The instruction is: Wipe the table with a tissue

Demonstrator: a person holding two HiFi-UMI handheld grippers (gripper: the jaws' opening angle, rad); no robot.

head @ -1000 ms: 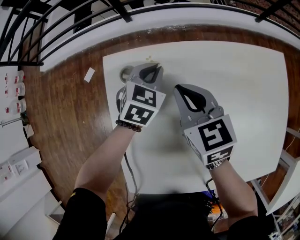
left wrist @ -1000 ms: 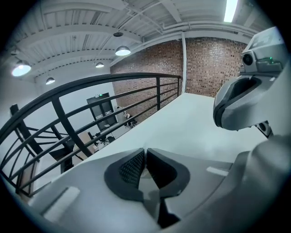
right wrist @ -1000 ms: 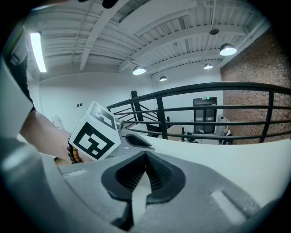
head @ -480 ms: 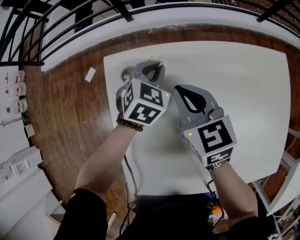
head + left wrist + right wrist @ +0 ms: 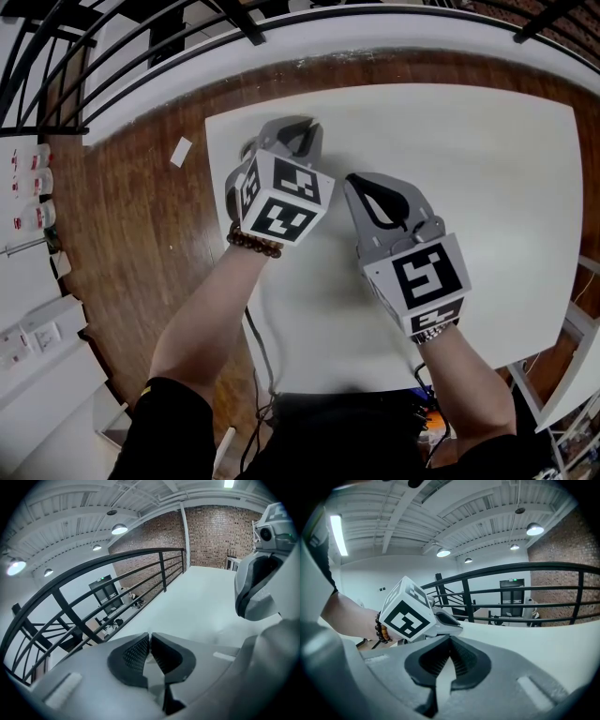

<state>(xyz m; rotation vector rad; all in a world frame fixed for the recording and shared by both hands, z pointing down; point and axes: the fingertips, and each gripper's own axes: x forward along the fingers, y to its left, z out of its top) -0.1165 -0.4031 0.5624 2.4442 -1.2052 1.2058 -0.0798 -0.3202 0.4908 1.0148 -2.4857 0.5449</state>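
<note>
The white desk (image 5: 487, 169) lies under both your hands, but I cannot make out the tissue in any view. Your left claw (image 5: 150, 638) is closed, pads pressed together, over the far left corner of the desk. Your right claw (image 5: 450, 640) is also closed, with nothing between its pads, just beside it toward the desk's middle.

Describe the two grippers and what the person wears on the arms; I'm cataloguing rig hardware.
Left gripper and right gripper: grey plastic bodies, dark ribbed pads, each bearing a white cube with black square markers. Brown bead bracelet on the left wrist; black short sleeves.
</note>
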